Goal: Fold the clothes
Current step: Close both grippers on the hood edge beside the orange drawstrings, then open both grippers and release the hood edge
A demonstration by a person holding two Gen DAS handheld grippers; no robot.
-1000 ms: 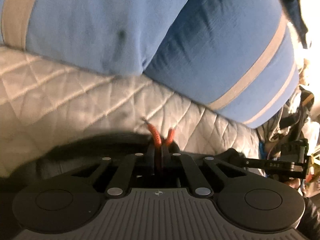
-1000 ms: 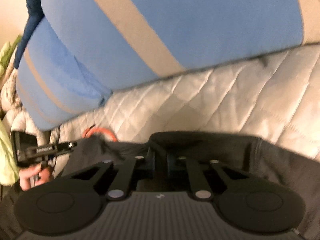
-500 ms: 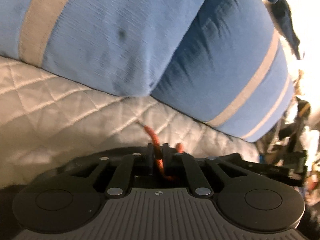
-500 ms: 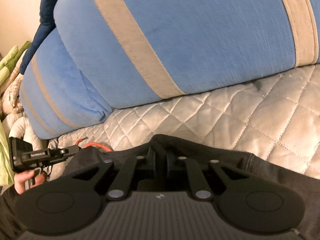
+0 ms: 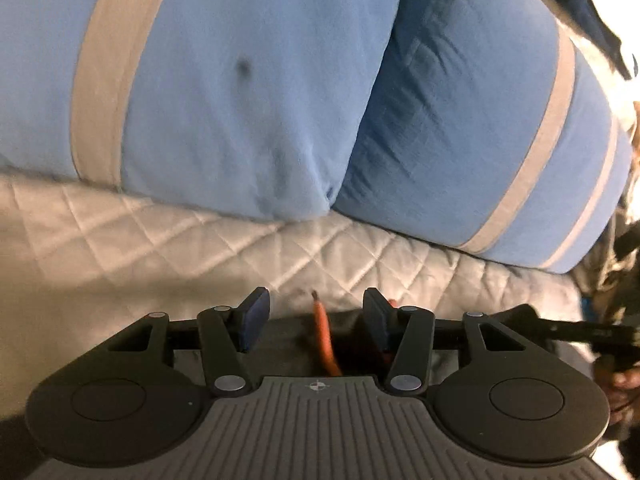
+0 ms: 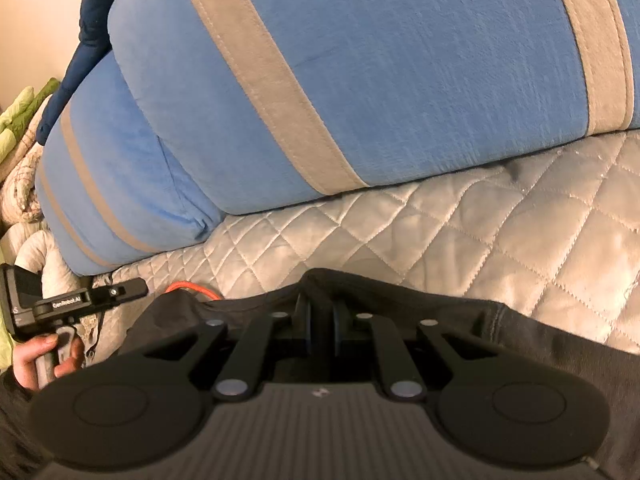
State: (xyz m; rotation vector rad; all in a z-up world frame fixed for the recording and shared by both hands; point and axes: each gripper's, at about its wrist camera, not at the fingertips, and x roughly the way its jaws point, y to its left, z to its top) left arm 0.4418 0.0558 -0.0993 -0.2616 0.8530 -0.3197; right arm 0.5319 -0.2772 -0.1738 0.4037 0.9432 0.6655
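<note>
**Dark garment pinched at one edge, free at the other**

While the dark garment (image 6: 400,300) lies on the quilted cover (image 6: 500,220), the right gripper (image 6: 320,330) clamps its raised edge; the left gripper (image 5: 316,318) gapes wide, the orange drawcord (image 5: 324,340) loose between its fingers, below the blue cushions (image 5: 240,100).

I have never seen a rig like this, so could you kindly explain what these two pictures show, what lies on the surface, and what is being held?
No robot arm is used here: a person holds a two-finger gripper in each hand, and each gripper carries a fisheye camera looking along its fingers. One picture comes from the left gripper, the other from the right gripper. Both look across a pale quilted cover towards blue cushions with grey stripes. A dark garment with an orange drawstring lies on the cover. The left gripper's jaws stand open, with the drawstring loose between them. The right gripper is shut on the garment's edge. In the right view, the person's hand holding the left gripper shows at the edge.
</note>
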